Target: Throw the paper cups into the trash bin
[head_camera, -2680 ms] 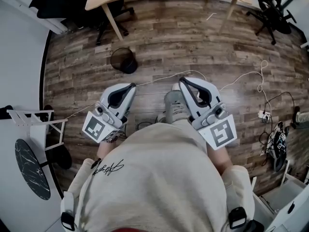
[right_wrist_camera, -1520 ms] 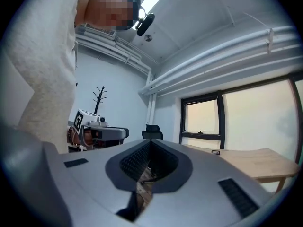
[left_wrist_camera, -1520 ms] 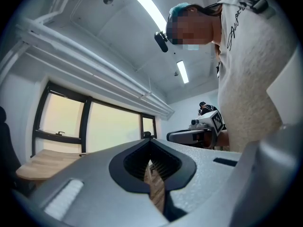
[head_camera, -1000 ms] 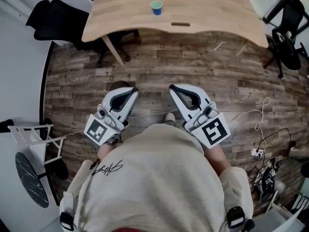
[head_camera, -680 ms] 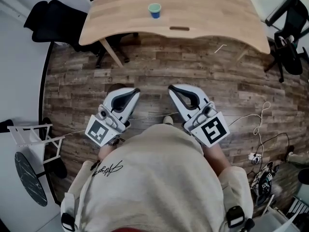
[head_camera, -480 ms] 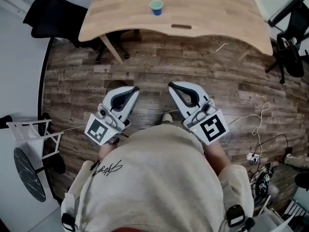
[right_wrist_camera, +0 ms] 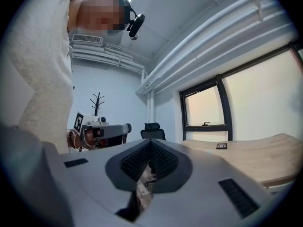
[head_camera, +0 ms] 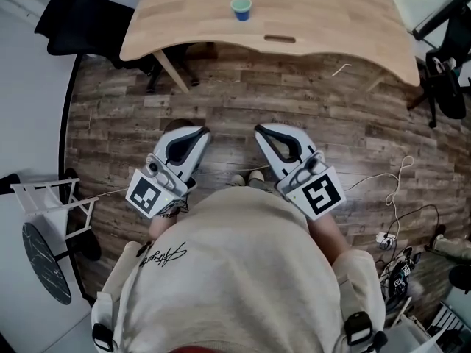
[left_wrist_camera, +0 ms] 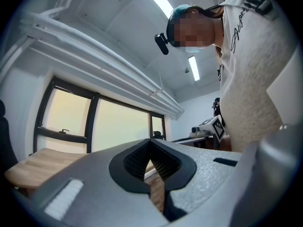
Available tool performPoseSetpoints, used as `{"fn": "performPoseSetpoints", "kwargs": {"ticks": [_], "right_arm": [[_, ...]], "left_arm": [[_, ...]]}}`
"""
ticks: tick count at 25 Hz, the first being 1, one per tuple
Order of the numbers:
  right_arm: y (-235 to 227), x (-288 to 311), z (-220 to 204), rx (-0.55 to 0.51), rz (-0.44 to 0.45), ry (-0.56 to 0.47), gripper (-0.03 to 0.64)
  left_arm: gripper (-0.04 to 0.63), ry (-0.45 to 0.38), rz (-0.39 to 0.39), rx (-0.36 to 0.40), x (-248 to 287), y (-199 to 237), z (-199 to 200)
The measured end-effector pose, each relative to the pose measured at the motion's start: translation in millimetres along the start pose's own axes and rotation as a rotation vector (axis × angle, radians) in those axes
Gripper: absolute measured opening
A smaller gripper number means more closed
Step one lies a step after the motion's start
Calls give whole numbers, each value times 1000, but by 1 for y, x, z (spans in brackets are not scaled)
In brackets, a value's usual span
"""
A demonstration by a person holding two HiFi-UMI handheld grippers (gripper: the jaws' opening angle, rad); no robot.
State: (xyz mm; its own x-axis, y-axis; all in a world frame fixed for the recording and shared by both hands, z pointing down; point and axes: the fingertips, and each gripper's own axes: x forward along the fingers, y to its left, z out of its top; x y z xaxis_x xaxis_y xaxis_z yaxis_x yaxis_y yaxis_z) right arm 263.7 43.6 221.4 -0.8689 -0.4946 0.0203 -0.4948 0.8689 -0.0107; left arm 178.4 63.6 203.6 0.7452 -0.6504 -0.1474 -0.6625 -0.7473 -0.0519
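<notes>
Head view, paper cup point(head_camera: 241, 8) on table point(head_camera: 331, 13), well beyond left tongs point(head_camera: 201, 132), right tongs point(head_camera: 260, 130), both pressed together

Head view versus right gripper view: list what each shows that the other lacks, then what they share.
Head view only: the paper cup standing on the table, which I cannot make out from the gripper; floor cables; the right gripper's marker cube. Right gripper view only: a window, a coat stand, ceiling pipes, and its jaws shut tip to tip on nothing. Both: the wooden table, the left gripper, the person's light sweater.
</notes>
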Motion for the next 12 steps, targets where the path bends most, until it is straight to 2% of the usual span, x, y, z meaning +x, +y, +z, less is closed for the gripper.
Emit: {"fn": "performPoseSetpoints", "kwargs": {"ticks": [5, 12], "right_arm": [[-3, -1, 2, 9, -1, -15, 11], [-12, -4, 2, 7, 25, -14, 11]], "left_arm": [[3, 17, -11, -16, 6, -6, -4], [3, 12, 24, -13, 12, -7, -3]]}}
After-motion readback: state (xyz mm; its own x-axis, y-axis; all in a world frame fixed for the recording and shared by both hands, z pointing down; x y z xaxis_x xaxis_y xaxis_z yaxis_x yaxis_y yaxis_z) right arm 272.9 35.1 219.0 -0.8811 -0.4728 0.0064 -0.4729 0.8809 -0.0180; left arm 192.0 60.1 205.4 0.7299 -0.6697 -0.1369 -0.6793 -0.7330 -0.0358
